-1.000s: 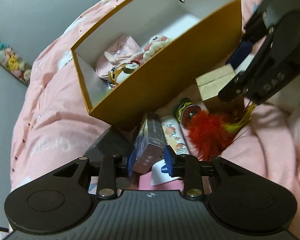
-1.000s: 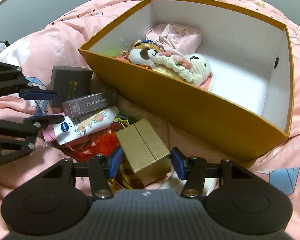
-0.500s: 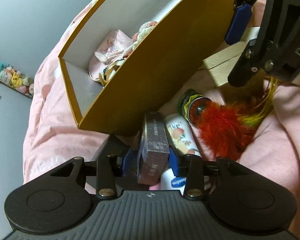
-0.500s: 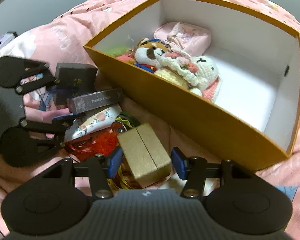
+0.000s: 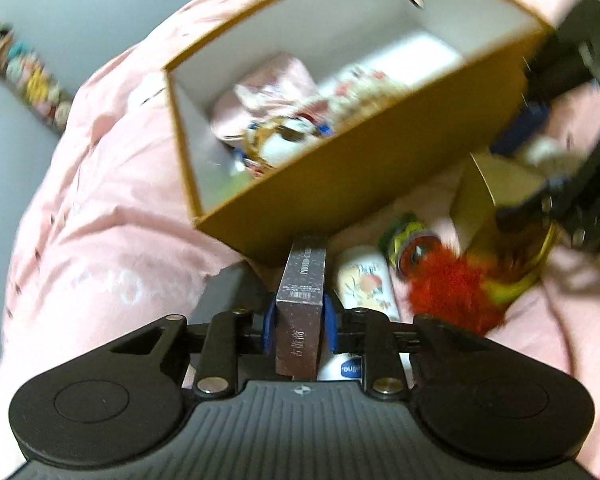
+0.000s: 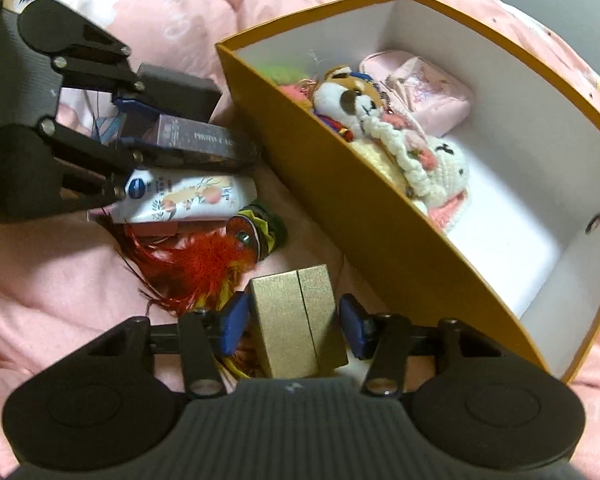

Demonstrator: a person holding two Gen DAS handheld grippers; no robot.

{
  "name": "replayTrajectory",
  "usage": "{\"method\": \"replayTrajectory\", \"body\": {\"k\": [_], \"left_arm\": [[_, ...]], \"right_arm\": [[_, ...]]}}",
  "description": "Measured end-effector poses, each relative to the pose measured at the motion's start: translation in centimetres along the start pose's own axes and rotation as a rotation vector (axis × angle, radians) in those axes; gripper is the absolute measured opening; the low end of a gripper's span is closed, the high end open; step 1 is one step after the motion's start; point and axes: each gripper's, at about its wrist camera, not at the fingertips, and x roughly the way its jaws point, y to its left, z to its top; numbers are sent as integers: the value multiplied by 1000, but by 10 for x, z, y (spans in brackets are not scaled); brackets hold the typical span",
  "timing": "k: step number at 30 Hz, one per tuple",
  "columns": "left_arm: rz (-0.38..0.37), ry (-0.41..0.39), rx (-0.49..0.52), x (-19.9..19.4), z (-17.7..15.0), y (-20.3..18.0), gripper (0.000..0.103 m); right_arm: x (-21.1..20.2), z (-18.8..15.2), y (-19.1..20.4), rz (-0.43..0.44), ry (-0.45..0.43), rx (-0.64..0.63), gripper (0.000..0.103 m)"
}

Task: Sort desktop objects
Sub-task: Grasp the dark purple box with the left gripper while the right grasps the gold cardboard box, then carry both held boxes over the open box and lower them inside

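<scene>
The left gripper (image 5: 299, 326) has just closed: a second ago its blue pads (image 5: 269, 326) stood apart around the dark card box (image 5: 302, 300), and now both press its long sides, the box standing on edge between them. In the right wrist view the same clamp shows from the side, the left gripper (image 6: 126, 124) pinching the card box (image 6: 204, 142) at its near end. The left view is blurred and has swung since half a second ago, so I judge the lift has begun, though I cannot tell whether the box is clear of the bed. The right gripper (image 6: 292, 326) is as it was, jaws apart either side of the gold box (image 6: 296, 320), neither pad touching it as far as I can tell. Just beside the card box lie the lotion tube (image 6: 184, 198), a grey box (image 6: 180, 88) behind it, and the red feather toy (image 6: 204, 264) with its round green head, all on the pink quilt (image 6: 40, 280) near the orange bin's (image 6: 364, 216) long wall. The bin already holds plush toys (image 6: 352, 100) and a pink pouch (image 6: 424, 84). So the card box looks next to go in, with the gold box to follow.
</scene>
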Motion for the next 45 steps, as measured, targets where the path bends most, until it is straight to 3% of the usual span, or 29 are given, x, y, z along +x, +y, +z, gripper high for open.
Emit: {"method": "replayTrajectory", "body": {"k": [4, 11, 19, 23, 29, 34, 41, 44, 45], "left_arm": [[-84, -21, -161, -17, 3, 23, 26], [-190, -106, -312, -55, 11, 51, 26], [-274, -262, -367, -100, 38, 63, 26], [-321, -302, -394, -97, 63, 60, 26], [-446, -261, -413, -59, 104, 42, 26], [-493, -161, -422, -20, 124, 28, 26], [-512, -94, -399, 2, 136, 20, 26], [-527, -76, -406, 7, 139, 19, 26], [-531, -70, -410, 9, 140, 19, 26]], "right_arm": [[-9, 0, -9, 22, -25, 113, 52], [-46, 0, -25, 87, -144, 278, 52], [-111, 3, -43, 104, -347, 386, 51], [-128, 9, -63, 38, -410, 463, 51], [-110, 15, -88, -124, -350, 565, 51], [-85, 13, -98, -170, -281, 607, 51], [-72, 16, -87, -257, -224, 552, 50], [-69, 17, -84, -234, -196, 551, 45], [-68, 17, -84, -226, -191, 553, 37]]}}
